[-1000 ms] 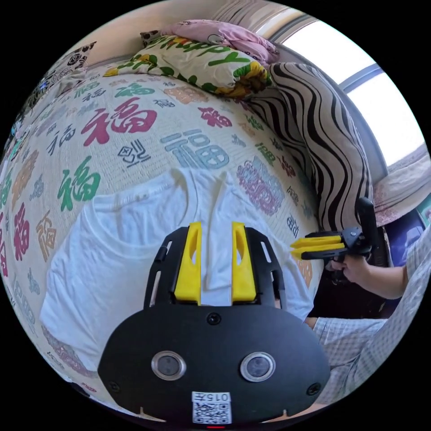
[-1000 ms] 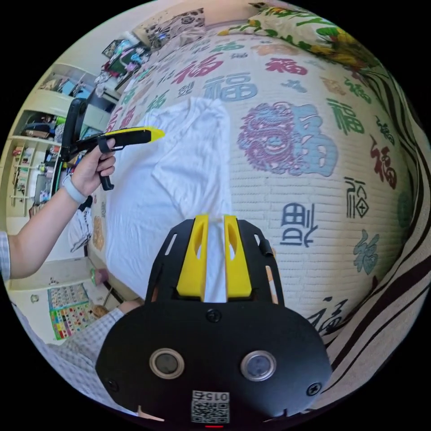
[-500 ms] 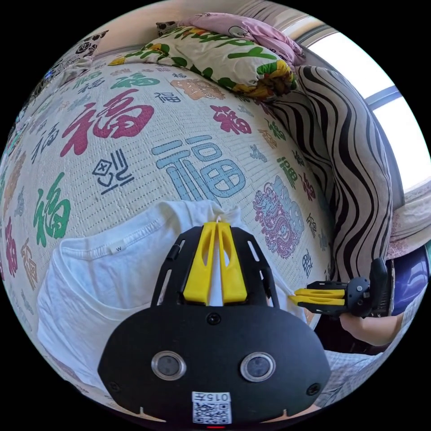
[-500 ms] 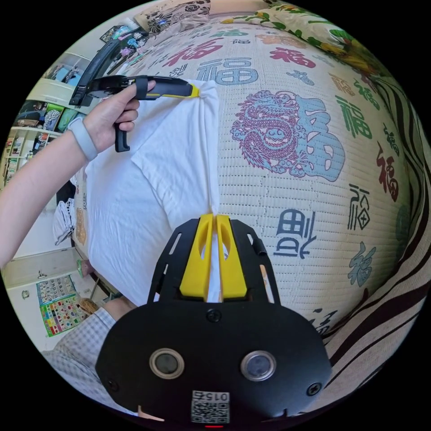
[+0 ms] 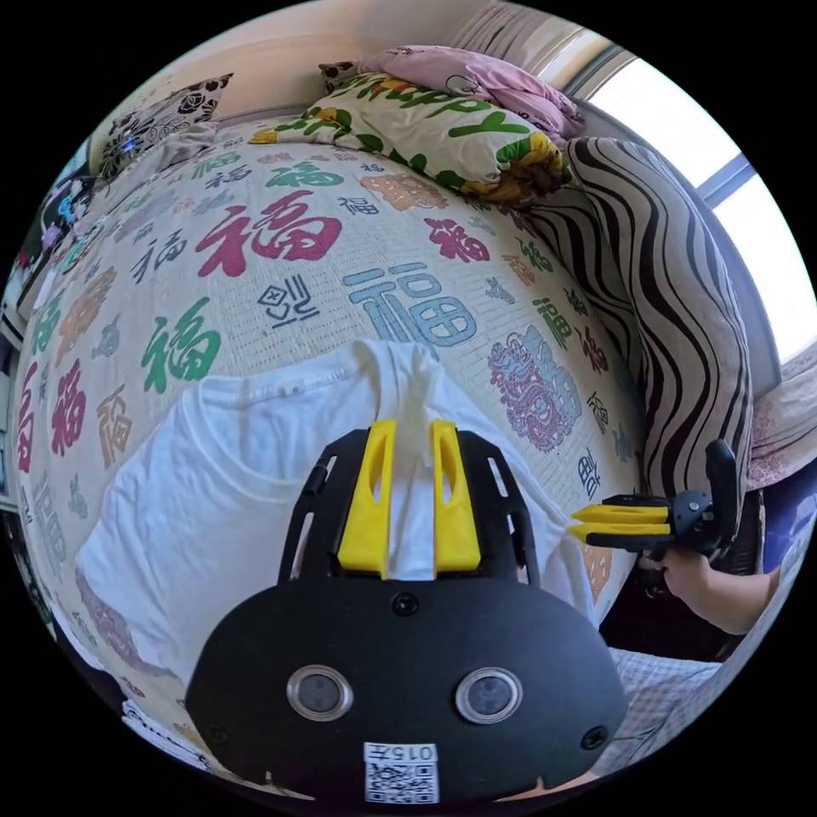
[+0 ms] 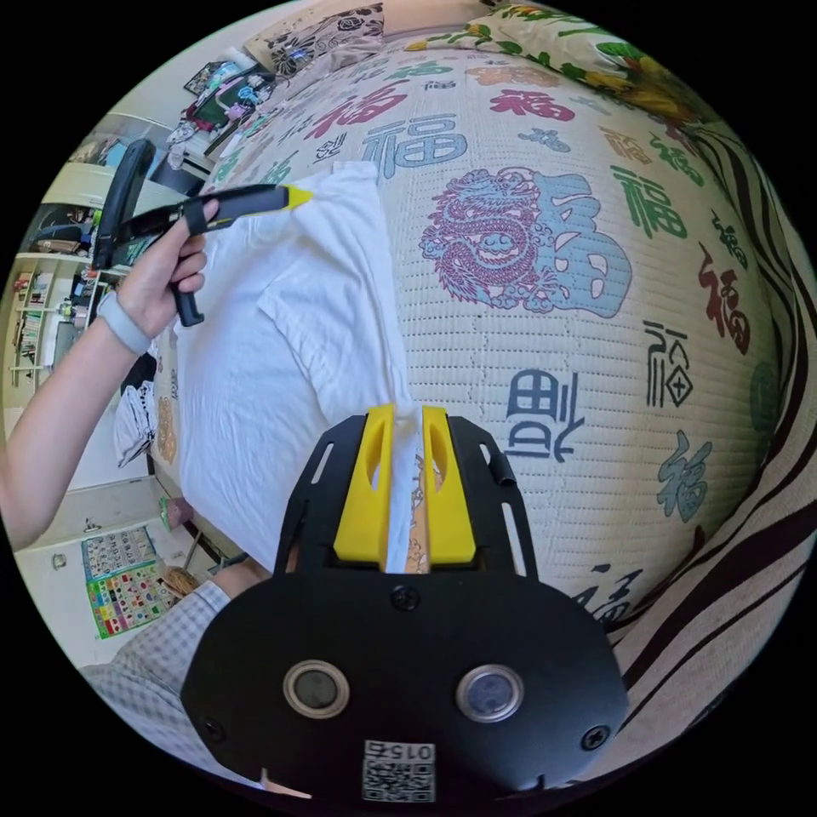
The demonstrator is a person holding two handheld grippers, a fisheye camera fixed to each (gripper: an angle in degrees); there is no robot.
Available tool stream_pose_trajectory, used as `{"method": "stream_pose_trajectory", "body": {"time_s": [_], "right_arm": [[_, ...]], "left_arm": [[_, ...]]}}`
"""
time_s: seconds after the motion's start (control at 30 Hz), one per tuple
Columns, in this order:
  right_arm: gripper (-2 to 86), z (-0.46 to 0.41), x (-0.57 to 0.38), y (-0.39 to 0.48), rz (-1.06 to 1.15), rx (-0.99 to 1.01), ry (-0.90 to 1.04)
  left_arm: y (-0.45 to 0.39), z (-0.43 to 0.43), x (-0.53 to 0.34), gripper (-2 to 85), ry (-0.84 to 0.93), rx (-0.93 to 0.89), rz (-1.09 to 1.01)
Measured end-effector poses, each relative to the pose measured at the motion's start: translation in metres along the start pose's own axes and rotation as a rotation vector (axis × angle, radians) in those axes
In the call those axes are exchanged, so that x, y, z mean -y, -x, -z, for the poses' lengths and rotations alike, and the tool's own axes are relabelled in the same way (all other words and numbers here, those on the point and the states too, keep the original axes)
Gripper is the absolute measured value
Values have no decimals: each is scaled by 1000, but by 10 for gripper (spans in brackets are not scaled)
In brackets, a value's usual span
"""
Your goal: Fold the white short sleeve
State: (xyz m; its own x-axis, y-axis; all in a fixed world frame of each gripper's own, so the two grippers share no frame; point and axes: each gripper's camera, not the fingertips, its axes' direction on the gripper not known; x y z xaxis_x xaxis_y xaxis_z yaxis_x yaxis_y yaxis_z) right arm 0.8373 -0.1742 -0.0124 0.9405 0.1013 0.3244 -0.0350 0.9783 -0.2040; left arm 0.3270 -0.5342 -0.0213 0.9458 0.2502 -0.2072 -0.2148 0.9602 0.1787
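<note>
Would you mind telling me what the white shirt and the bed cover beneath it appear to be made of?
The white shirt looks like thin, soft knit cotton, matte: it creases finely and bunches limply between the left tongs. The bed cover looks like a woven mat or quilted fabric with a printed pattern, judging by its regular ribbed rows; which one is hard to tell.

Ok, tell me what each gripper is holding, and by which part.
Nothing is clamped. The left gripper is open at the shirt's shoulder, the right gripper open at its side edge; cloth lies loose inside both.
</note>
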Motion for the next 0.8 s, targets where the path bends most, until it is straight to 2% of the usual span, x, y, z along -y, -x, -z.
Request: {"method": "stream_pose_trajectory", "body": {"time_s": [0.17,0.33,0.5,0.63,0.8], "right_arm": [[66,5,2,29,127,30,-10],[66,-2,7,47,187,-8,-16],[61,-28,13,56,238,-5,85],[30,-28,16,64,278,-30,87],[5,-17,12,67,308,14,74]], "left_arm": [[7,-2,-35,74,72,43,68],[19,14,-47,74,0,23,143],[17,-4,-55,68,140,-45,62],[17,10,-70,11,87,-39,56],[19,29,-97,-2,40,-36,85]]}}
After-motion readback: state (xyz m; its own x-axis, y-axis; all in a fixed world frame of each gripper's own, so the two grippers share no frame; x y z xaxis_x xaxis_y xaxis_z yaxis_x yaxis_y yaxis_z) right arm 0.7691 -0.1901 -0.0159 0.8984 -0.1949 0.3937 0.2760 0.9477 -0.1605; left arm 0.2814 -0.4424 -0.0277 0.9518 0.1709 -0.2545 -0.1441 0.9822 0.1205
